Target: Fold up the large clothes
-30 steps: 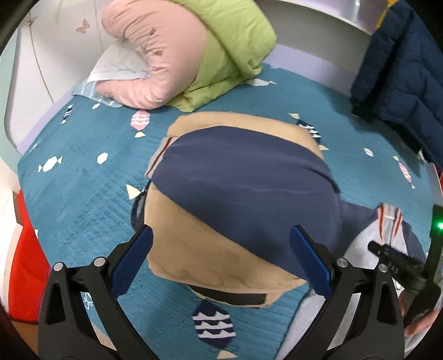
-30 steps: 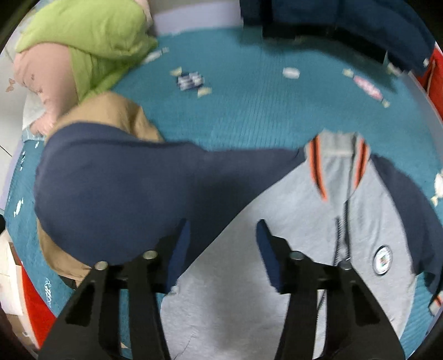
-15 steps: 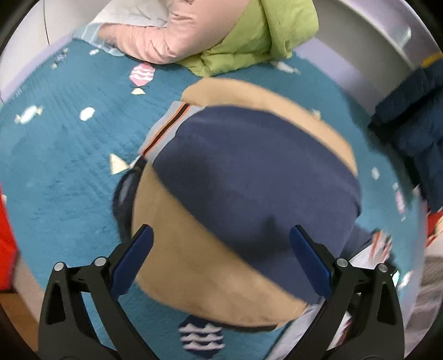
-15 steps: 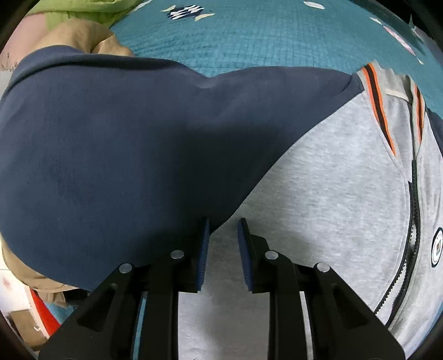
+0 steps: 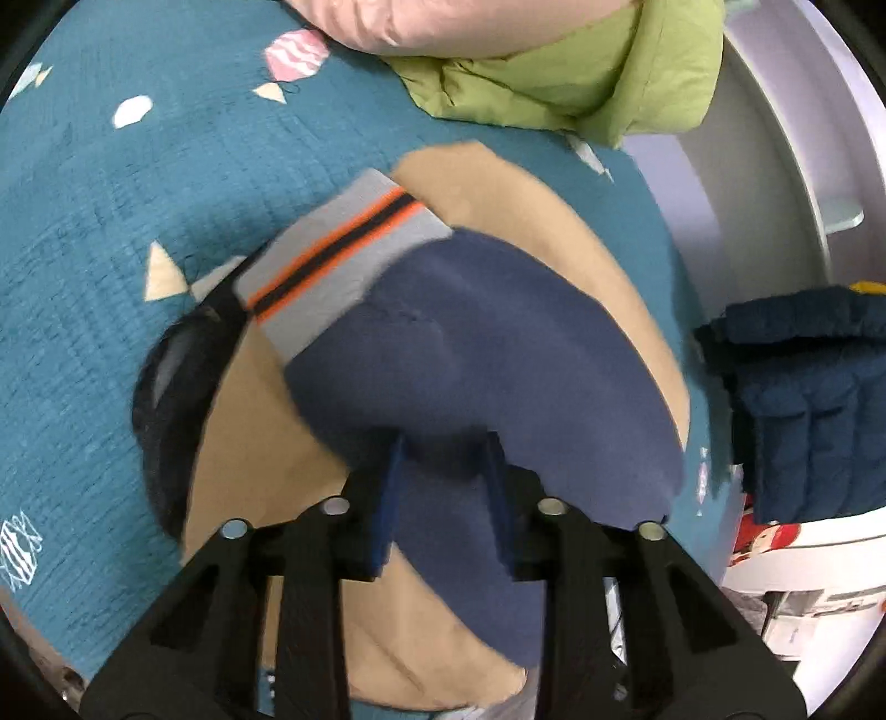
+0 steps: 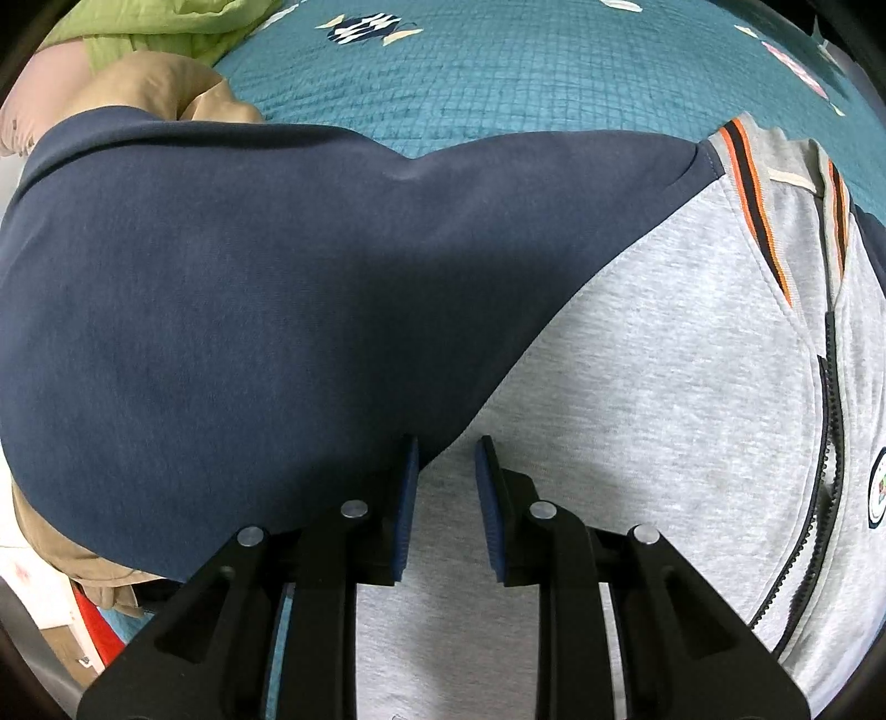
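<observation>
A grey zip jacket (image 6: 664, 387) with navy sleeves lies on a teal bedspread (image 6: 526, 72). Its left navy sleeve (image 5: 487, 354) stretches out over a tan garment (image 5: 277, 443); its grey cuff with orange and black stripes (image 5: 338, 266) lies at the far end. My left gripper (image 5: 443, 459) is shut on the navy sleeve's near edge. My right gripper (image 6: 446, 471) has its jaws narrowed to a small gap on the jacket, at the armpit seam between the navy sleeve (image 6: 249, 288) and the grey body. Whether it pinches cloth is unclear.
A green quilt (image 5: 581, 72) and a pink pillow (image 5: 443, 22) lie at the head of the bed. A dark blue padded coat (image 5: 803, 399) hangs at the right. A black garment (image 5: 171, 387) shows under the tan one. The white bed frame (image 5: 775, 166) curves behind.
My left gripper moved forward and down and closed from wide open onto the navy sleeve. My right gripper came down onto the jacket's armpit and narrowed from half open to a small gap.
</observation>
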The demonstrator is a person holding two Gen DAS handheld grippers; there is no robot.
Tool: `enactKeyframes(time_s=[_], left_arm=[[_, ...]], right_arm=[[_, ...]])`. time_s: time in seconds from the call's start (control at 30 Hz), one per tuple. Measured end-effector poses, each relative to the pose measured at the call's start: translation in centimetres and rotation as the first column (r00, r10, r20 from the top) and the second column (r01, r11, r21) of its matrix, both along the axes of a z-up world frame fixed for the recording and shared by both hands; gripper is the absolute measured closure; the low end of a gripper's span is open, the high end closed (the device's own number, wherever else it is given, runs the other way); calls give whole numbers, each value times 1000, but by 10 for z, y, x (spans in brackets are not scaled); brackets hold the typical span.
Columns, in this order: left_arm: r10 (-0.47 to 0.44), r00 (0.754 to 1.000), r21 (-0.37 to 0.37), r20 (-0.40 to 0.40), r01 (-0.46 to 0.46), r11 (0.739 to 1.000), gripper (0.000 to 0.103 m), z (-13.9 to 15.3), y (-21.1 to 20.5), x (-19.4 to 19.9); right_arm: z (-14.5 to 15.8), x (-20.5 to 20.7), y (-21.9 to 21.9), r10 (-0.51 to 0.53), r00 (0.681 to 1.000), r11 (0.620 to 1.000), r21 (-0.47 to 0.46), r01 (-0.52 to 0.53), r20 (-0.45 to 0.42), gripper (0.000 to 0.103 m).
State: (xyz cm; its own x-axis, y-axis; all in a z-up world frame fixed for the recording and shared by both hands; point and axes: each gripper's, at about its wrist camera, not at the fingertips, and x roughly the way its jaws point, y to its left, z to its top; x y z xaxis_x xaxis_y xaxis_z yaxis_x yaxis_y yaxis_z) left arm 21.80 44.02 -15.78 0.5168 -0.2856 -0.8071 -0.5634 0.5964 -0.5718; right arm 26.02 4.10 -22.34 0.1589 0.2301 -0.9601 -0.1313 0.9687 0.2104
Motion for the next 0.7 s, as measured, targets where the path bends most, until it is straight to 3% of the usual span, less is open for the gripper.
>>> enactKeyframes(time_s=[0.07, 0.13, 0.17, 0.23, 0.33, 0.4, 0.53, 0.6, 0.63, 0.7], left_arm=[[19, 1000, -33, 14, -18, 999, 70, 4, 8, -12], [28, 1000, -10, -8, -28, 1000, 55, 4, 13, -17], [44, 999, 12, -33, -43, 999, 53, 3, 15, -20], [87, 992, 21, -89, -86, 996, 53, -3, 21, -23], [68, 997, -75, -48, -71, 995, 53, -15, 26, -19], [48, 998, -91, -50, -52, 994, 53, -24, 28, -10], [107, 994, -149, -10, -107, 983, 53, -30, 38, -7], [131, 991, -141, 40, -124, 982, 58, -21, 40, -10], [133, 990, -109, 46, -127, 986, 70, -15, 39, -11], [117, 991, -29, 58, -115, 993, 82, -2, 35, -10]], right_arm=[[-1, 1, 0, -1, 1000, 1000, 1, 1, 2, 82], [-1, 3, 0, -2, 1000, 1000, -2, 2, 4, 82], [-1, 3, 0, -3, 1000, 1000, -4, 3, 5, 82], [-2, 4, 2, -3, 1000, 1000, -8, 3, 3, 82], [-3, 5, 2, -2, 1000, 1000, -4, 2, 1, 82], [-4, 6, 2, -5, 1000, 1000, -1, 5, -1, 82], [-5, 6, 1, -4, 1000, 1000, 3, 4, 2, 82], [-6, 6, -1, -2, 1000, 1000, 5, 2, 4, 82], [-6, 6, -2, -1, 1000, 1000, 7, 1, 5, 82], [-6, 6, -3, -6, 1000, 1000, 7, 6, 3, 82]])
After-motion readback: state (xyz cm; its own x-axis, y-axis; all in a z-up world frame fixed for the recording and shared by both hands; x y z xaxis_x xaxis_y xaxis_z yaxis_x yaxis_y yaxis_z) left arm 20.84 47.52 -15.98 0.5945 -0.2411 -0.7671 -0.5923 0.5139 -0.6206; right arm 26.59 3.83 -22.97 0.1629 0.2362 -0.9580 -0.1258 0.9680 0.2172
